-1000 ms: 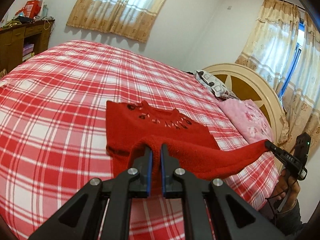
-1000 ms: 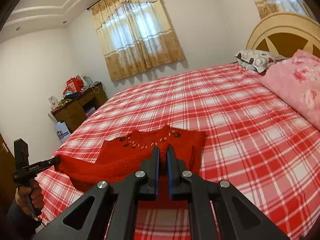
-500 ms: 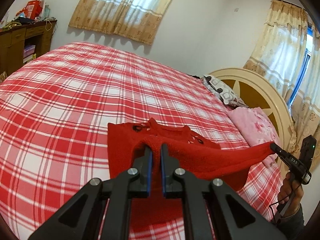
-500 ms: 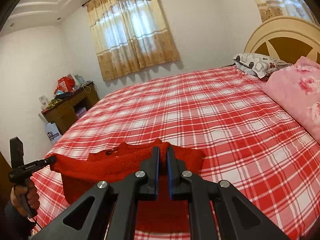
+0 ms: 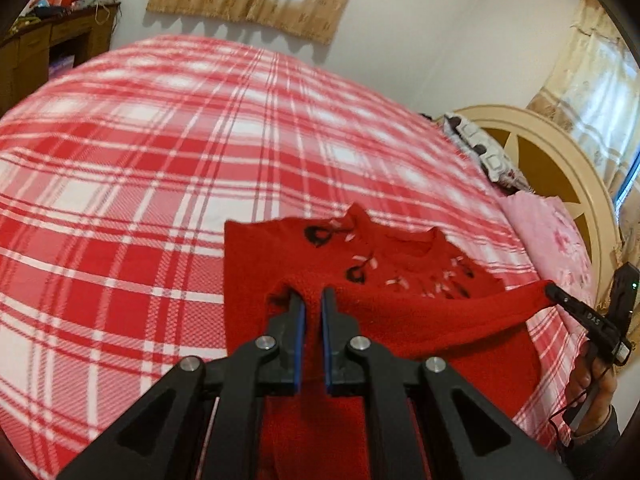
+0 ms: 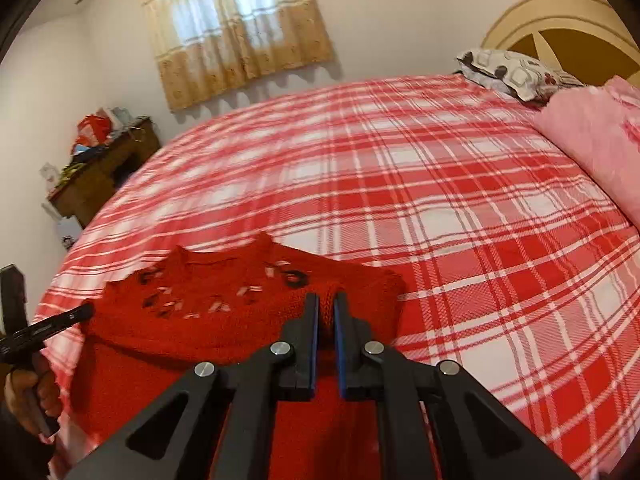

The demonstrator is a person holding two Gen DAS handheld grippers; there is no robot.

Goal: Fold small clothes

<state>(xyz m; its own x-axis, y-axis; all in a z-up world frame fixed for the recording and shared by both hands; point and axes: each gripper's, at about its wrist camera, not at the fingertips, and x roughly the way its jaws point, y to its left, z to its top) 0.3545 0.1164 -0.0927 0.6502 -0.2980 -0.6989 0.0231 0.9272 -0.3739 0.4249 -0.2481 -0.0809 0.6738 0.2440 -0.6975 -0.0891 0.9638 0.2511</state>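
- Red knitted sweater (image 5: 404, 280) with black and pale stitched motifs near the neckline, spread on the near part of the bed, collar pointing away toward the far side.
- Lower edge lifted off the sweater's body and stretched as a taut band between two tools, doubled over toward the chest.
- Left gripper (image 5: 313, 300), black with blue pads: clamped tight on one end of the lifted edge, knit bunched between the pads.
- Right gripper (image 6: 326, 304), same build: pinched closed on the other end of that edge, a ridge of knit standing up between its pads.
- Seen at the right rim of the left view, a hand (image 5: 592, 384) gripping the right tool's handle.
- Underneath, red-and-white plaid bedspread (image 6: 460, 208) covering the whole bed.
- Toward the head end, pink floral pillow (image 6: 596, 140) and grey patterned pillow (image 6: 508, 68) against a cream arched headboard (image 5: 560, 152).
- Farther off, brown wooden desk (image 6: 104, 176) piled with clutter, beside a beige curtained window (image 6: 236, 24).
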